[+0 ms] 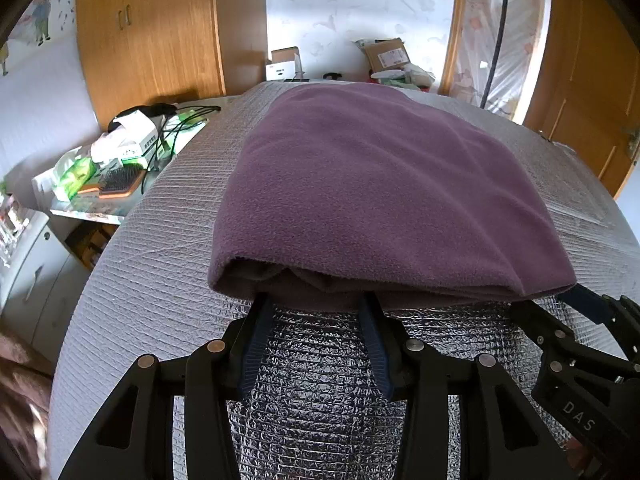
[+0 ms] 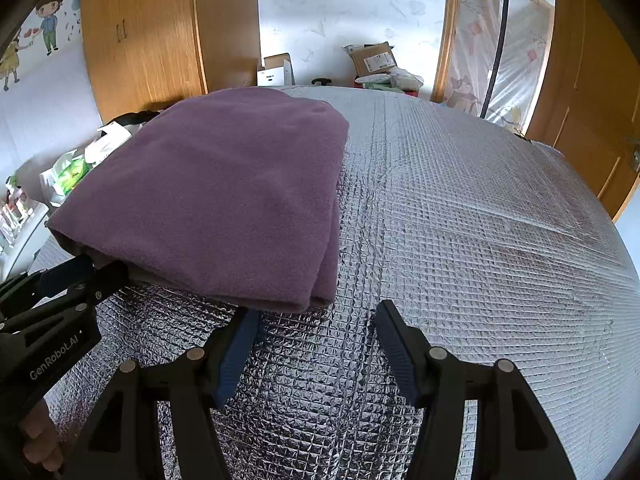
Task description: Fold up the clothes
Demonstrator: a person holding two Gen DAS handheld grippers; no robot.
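Observation:
A purple fleece garment lies folded into a thick rectangle on a silver quilted mat. My left gripper is open, with its fingertips at the garment's near edge, just under the overhanging fold. In the right wrist view the garment fills the left half. My right gripper is open at its near right corner, the left fingertip touching the fabric edge, the right one over bare mat. Each gripper shows in the other's view: the right gripper at lower right, the left gripper at lower left.
A side table at the left holds hairbrushes, packets and cables. Wooden wardrobes stand behind. Cardboard boxes sit past the mat's far edge. A wooden door is at the right.

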